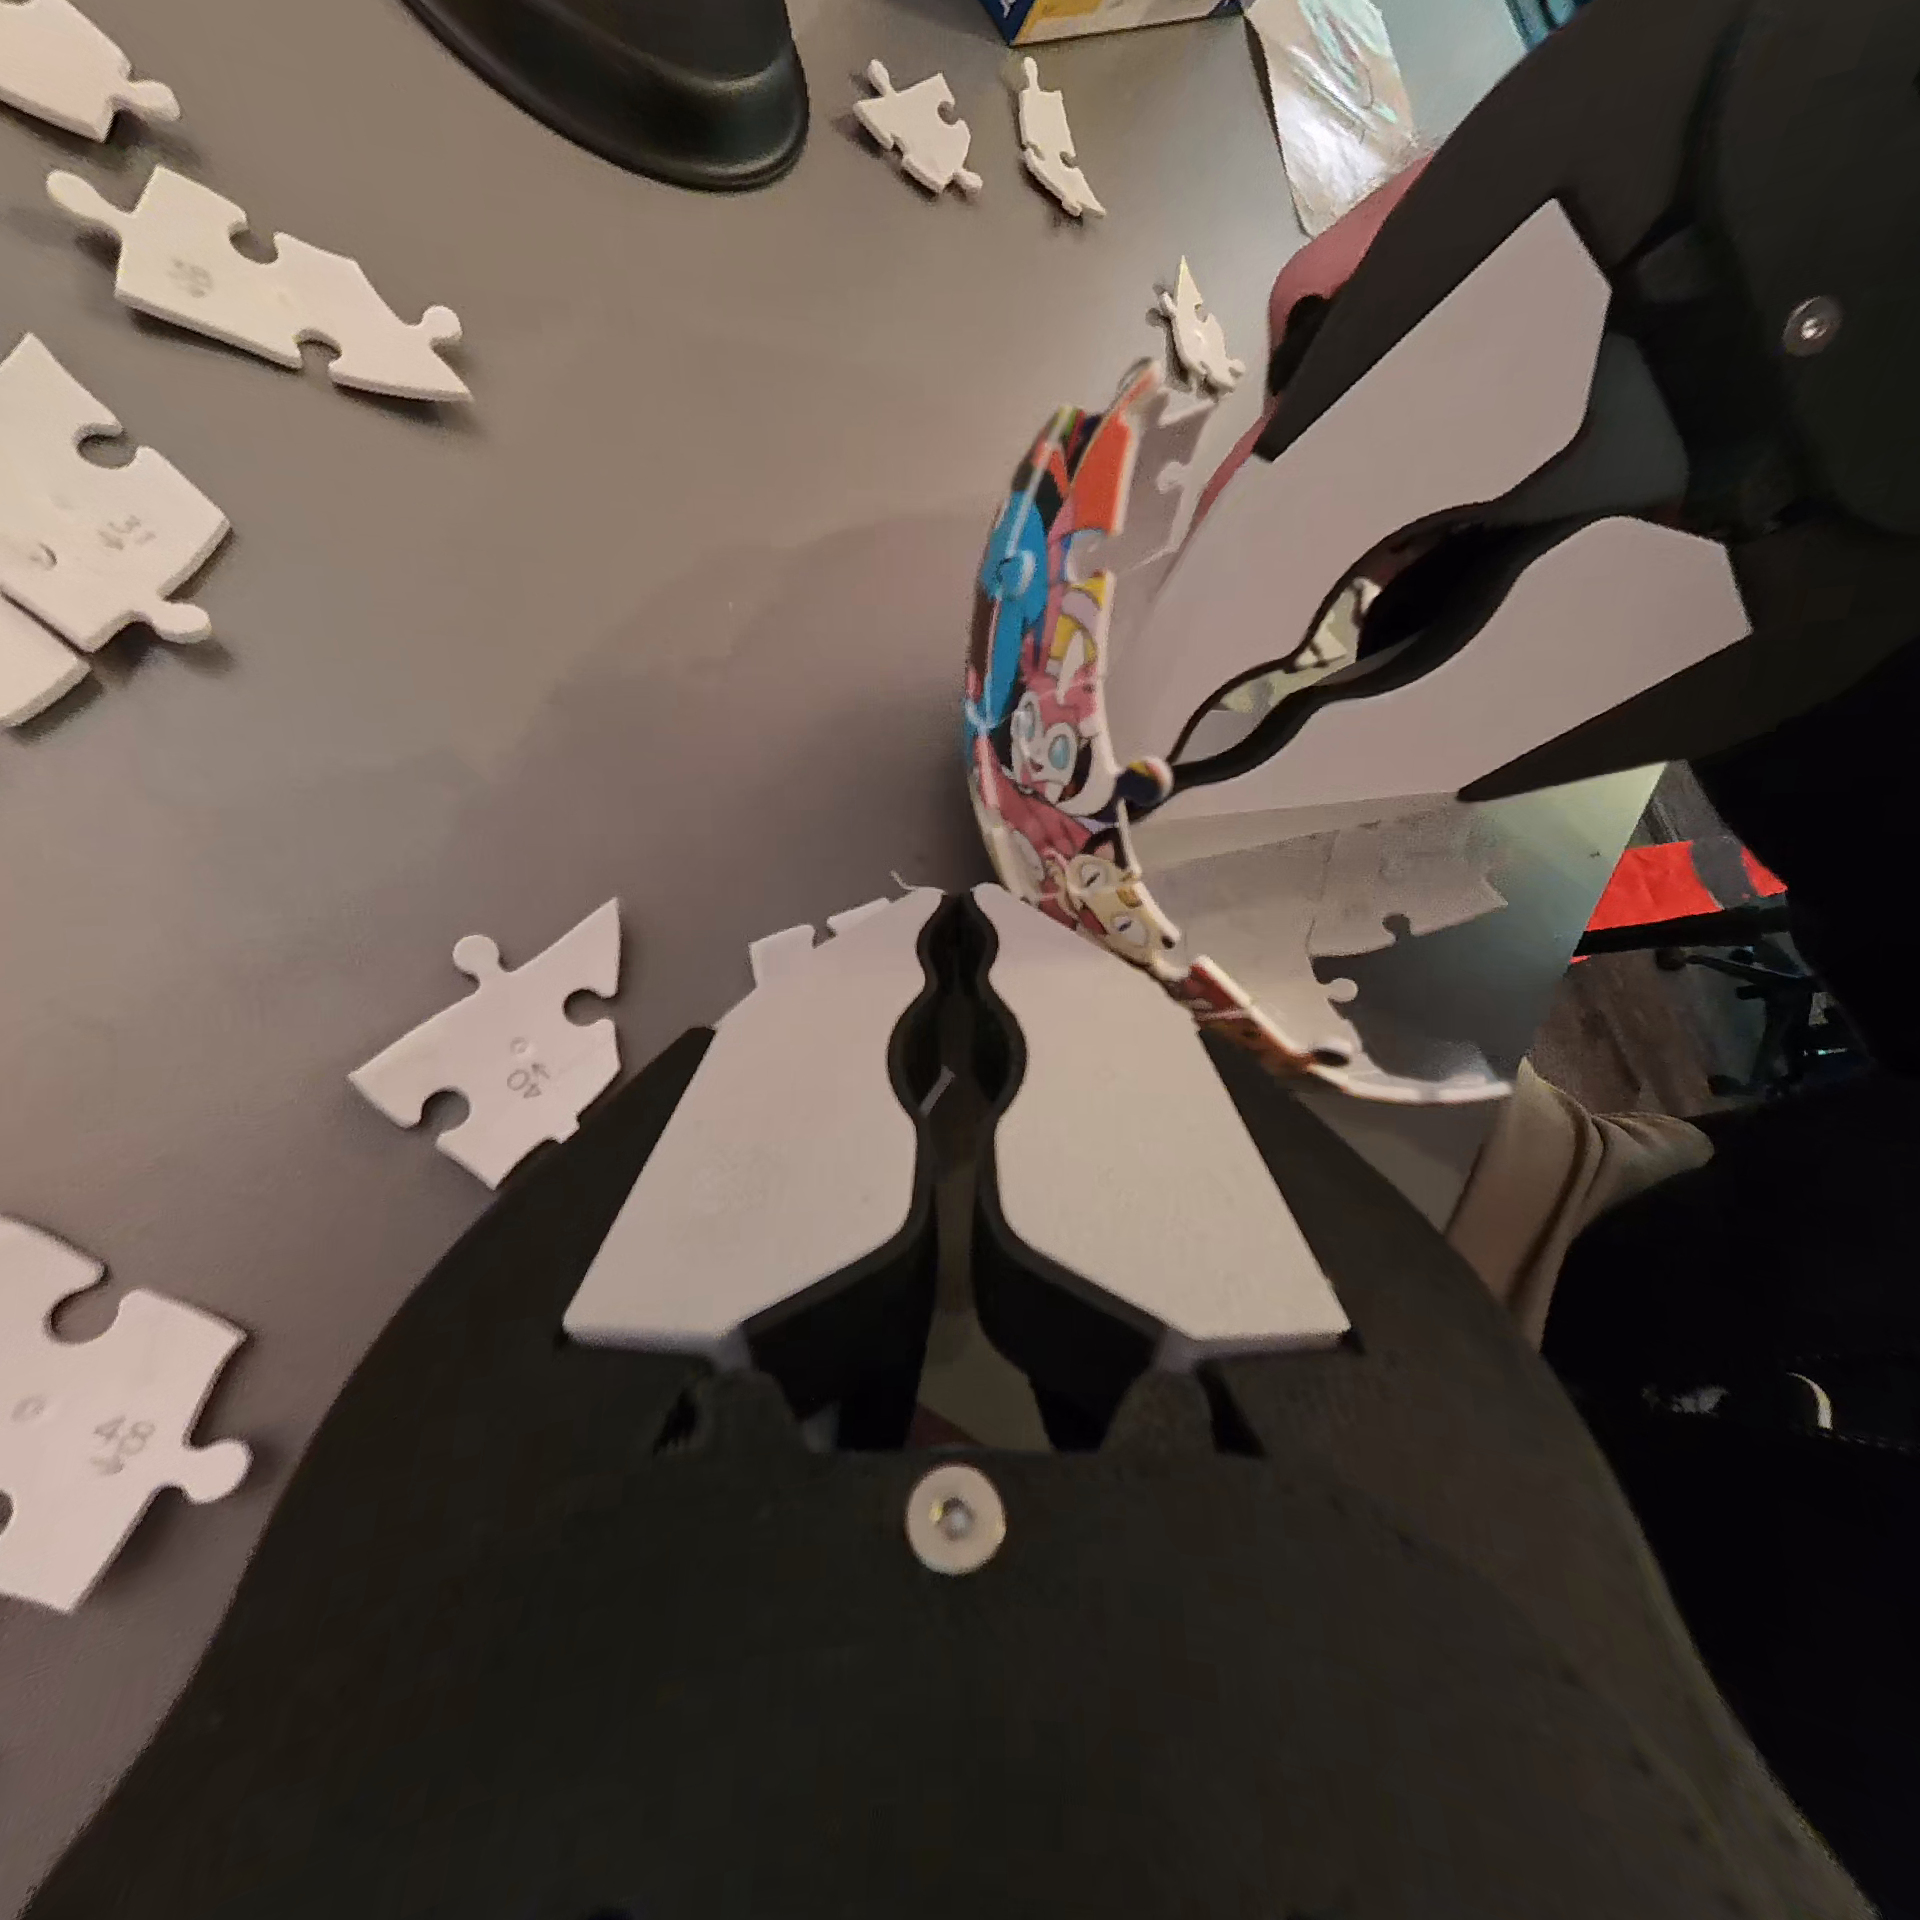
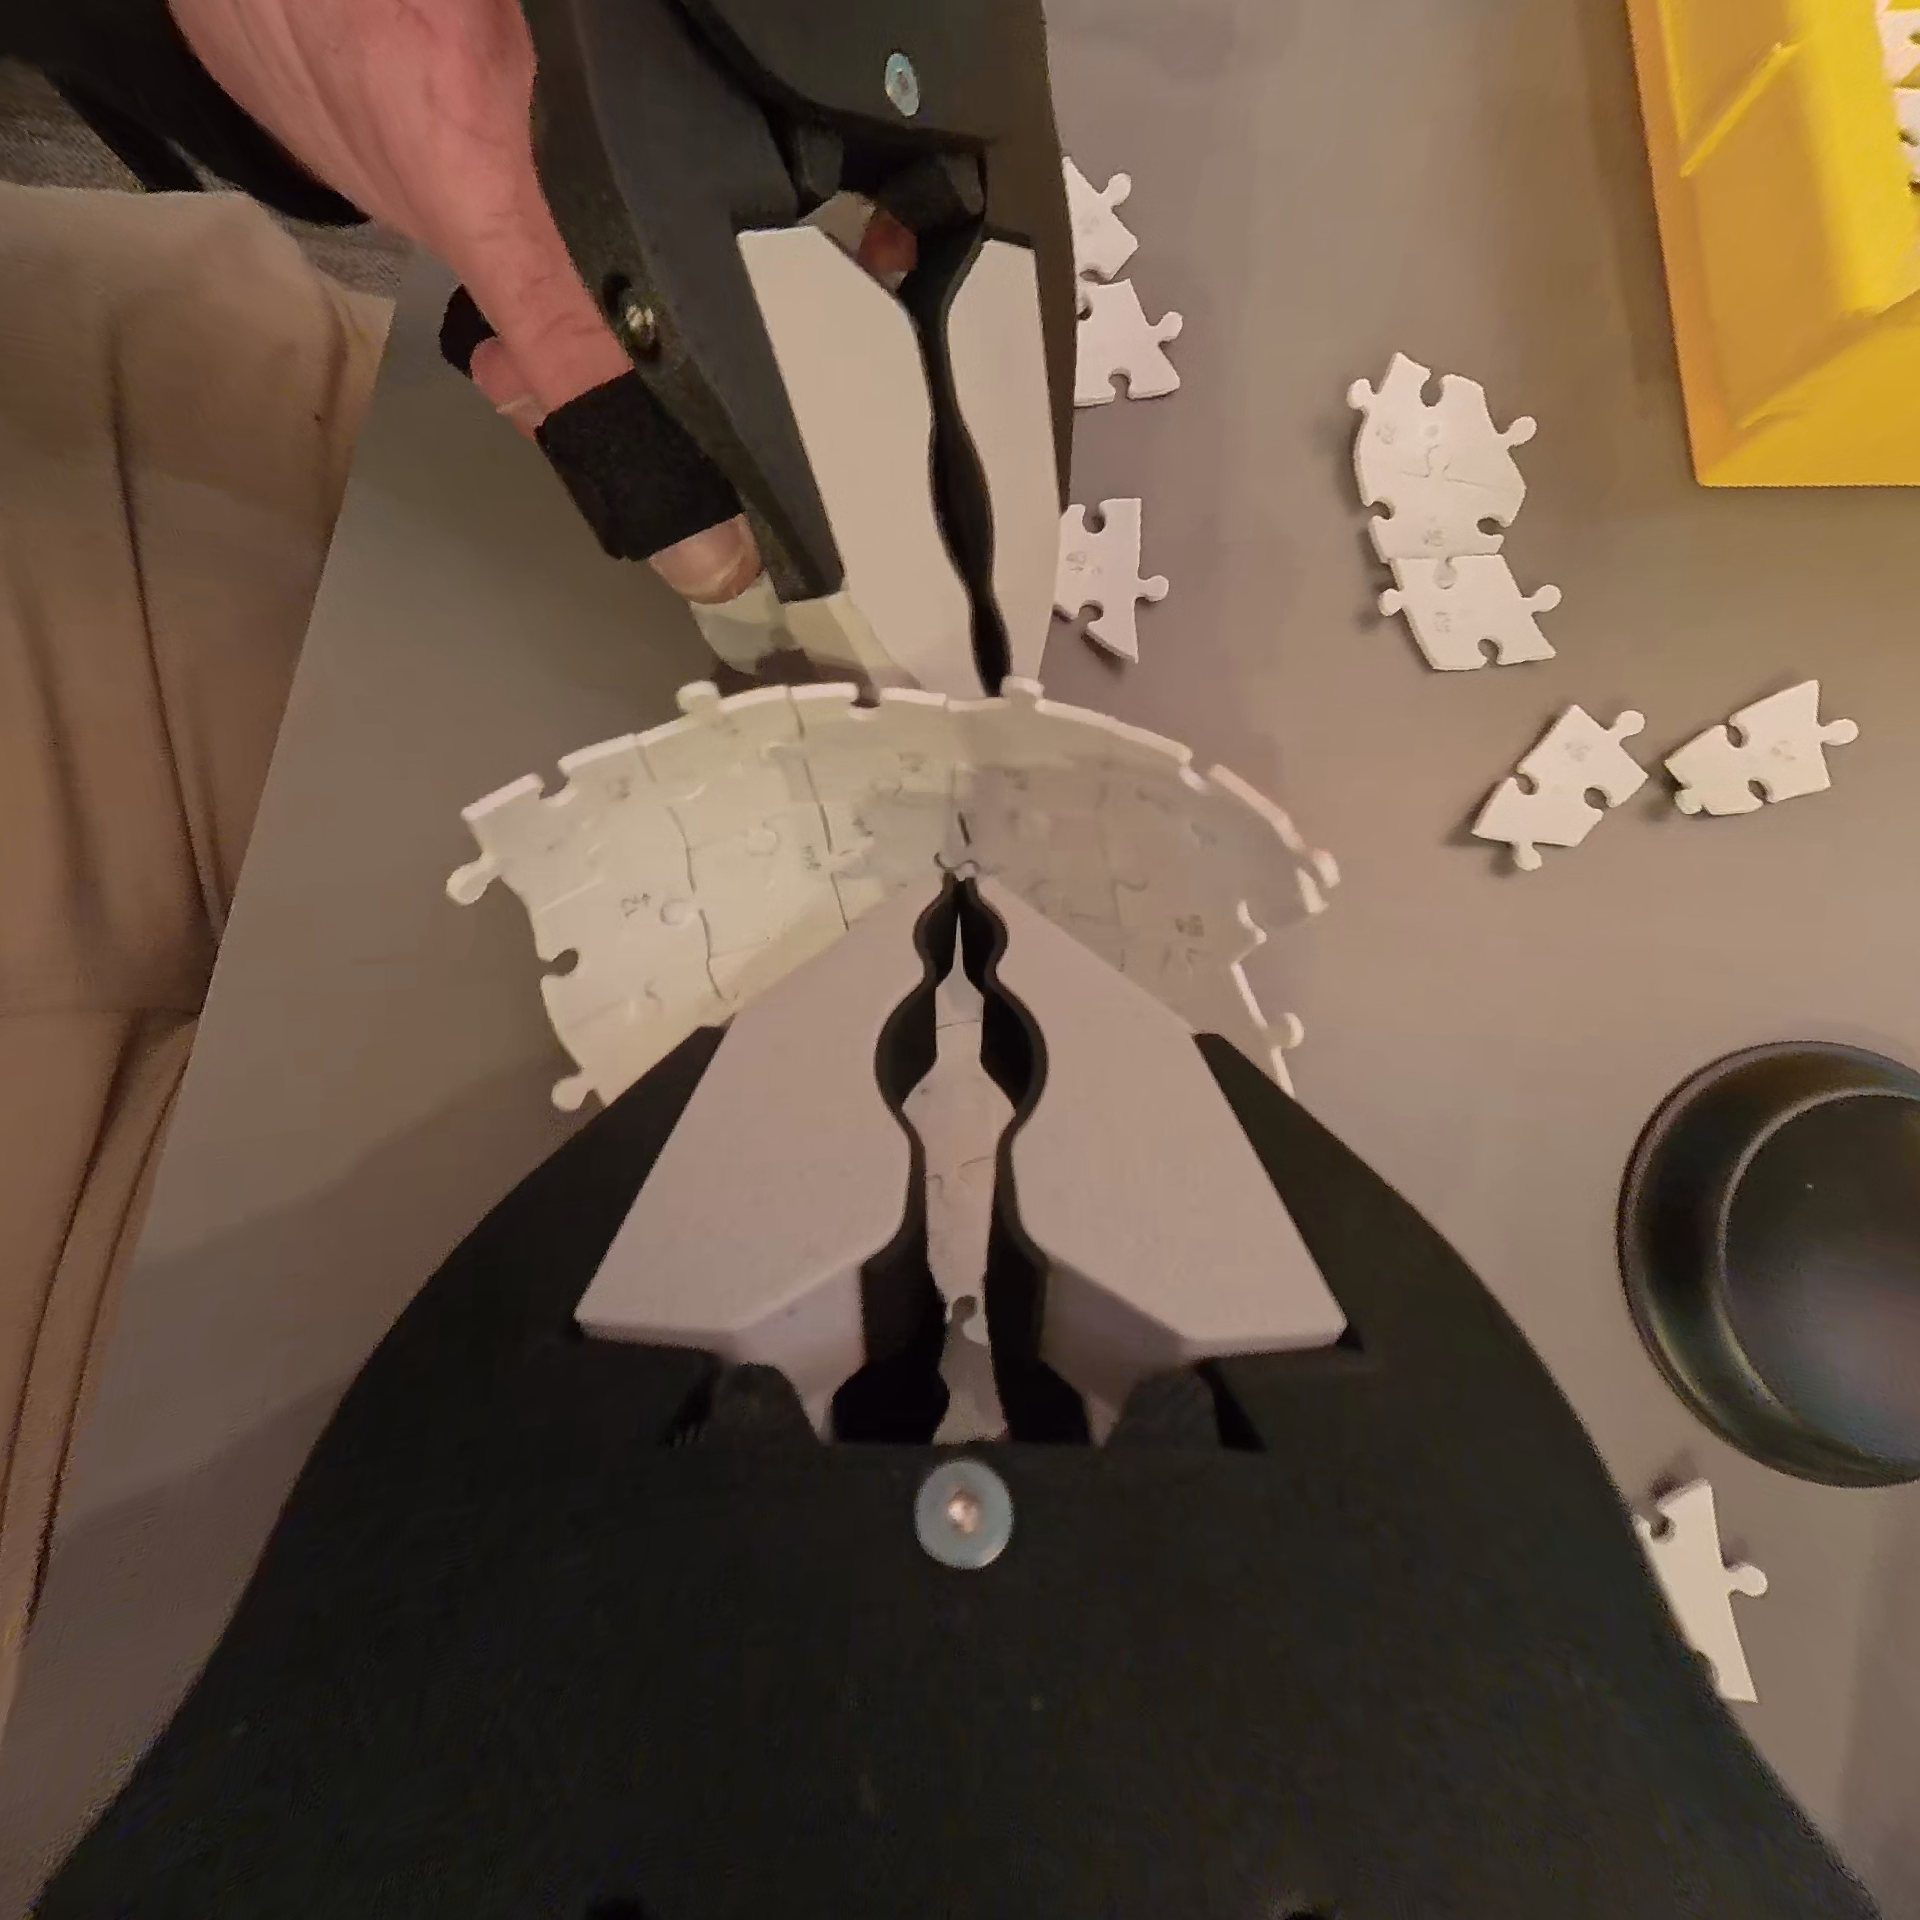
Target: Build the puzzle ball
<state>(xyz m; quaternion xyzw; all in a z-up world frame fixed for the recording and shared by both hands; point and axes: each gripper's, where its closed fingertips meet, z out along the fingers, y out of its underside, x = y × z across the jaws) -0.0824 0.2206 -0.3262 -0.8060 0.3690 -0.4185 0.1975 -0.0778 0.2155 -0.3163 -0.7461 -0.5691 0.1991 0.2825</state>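
The partly built puzzle ball is a curved shell, colourful outside and white inside. My right gripper is shut on the shell's near edge, and white shell shows in the gap between its fingers. It also shows in the left wrist view, clamped on the shell rim. My left gripper is shut, its tips at the shell's far rim. A white puzzle piece sticks out beside its tips and seems pinched there. In the right wrist view the left gripper comes down from above, held by a hand.
Several loose white pieces lie face down on the grey table, such as one piece and a joined group. A black round stand sits right, a yellow box far right. The table edge and beige fabric are at the left. The tips of both grippers are at nearly the same place.
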